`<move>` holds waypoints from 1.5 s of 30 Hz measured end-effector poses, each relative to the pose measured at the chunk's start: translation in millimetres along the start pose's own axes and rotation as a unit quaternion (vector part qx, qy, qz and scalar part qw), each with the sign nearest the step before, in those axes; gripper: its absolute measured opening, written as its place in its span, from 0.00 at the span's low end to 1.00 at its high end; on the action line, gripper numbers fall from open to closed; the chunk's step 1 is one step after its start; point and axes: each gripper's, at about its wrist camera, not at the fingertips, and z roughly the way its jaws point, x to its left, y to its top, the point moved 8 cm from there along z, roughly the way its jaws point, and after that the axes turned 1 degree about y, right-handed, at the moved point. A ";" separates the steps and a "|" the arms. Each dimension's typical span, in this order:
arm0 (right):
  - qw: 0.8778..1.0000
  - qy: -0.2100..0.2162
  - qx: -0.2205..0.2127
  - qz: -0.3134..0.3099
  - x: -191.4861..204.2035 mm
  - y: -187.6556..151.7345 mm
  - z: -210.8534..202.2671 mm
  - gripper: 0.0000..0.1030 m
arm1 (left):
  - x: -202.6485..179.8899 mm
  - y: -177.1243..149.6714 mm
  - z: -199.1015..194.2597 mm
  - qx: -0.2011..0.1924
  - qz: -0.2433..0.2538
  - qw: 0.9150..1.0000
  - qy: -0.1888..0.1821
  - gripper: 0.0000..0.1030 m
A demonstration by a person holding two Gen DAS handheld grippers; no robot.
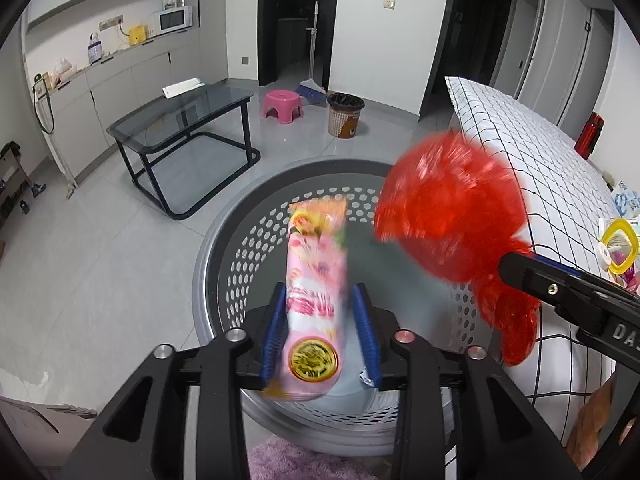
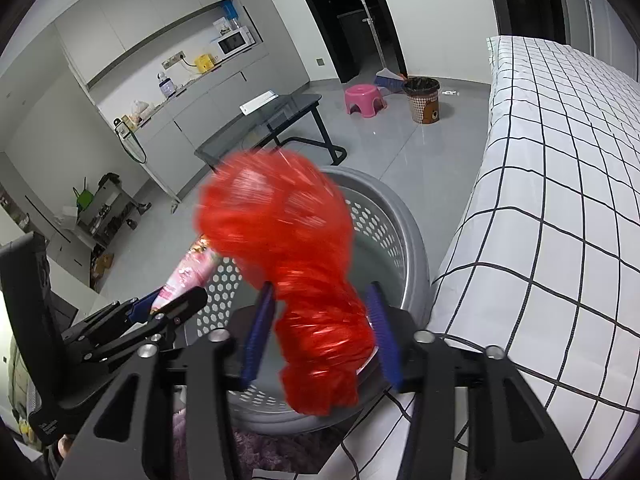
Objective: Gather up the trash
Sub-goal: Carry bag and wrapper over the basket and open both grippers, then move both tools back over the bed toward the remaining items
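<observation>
A grey perforated basket stands on the floor beside the bed; it also shows in the right wrist view. My left gripper has its jaws apart over the basket, with a pink snack wrapper blurred between the blue pads and apart from the right pad. My right gripper has its jaws apart too, with a red plastic bag blurred between them over the basket rim. The red bag and the right gripper's arm show at the right of the left wrist view.
A bed with a checked sheet lies to the right. A glass table, a pink stool and a brown waste bin stand across the floor. A pink rug lies under the basket.
</observation>
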 end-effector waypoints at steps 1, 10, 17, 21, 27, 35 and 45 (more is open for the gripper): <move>1.000 0.001 -0.002 0.001 -0.2 0.3 -1.0 0.53 | 0.8 -0.3 0.0 0.000 -0.002 1.000 0.003 0.51; 1.000 0.002 -0.003 -0.004 1.7 -0.1 -0.9 0.53 | 4.4 -2.4 -3.3 -0.004 -0.007 1.000 0.010 0.62; 1.000 0.003 -0.002 -0.002 1.0 1.1 -1.1 0.53 | 5.9 -2.9 -7.9 -0.006 -0.007 1.000 0.012 0.62; 1.000 0.002 -0.004 -0.006 1.5 1.0 -2.0 0.53 | 7.6 -5.4 -10.8 -0.006 -0.008 1.000 0.014 0.62; 1.000 0.000 -0.011 -0.003 0.5 1.7 -7.8 0.53 | 6.0 -4.7 -19.1 -0.009 -0.012 1.000 0.013 0.62; 0.998 -0.037 -0.047 0.003 -9.5 -3.8 -45.2 0.56 | -8.6 -1.8 -34.4 -0.022 -0.009 1.000 -0.004 0.63; 0.985 -0.150 -0.059 0.058 -85.9 -30.8 -86.5 0.60 | -56.4 -3.9 -49.5 -0.026 0.012 0.999 -0.045 0.64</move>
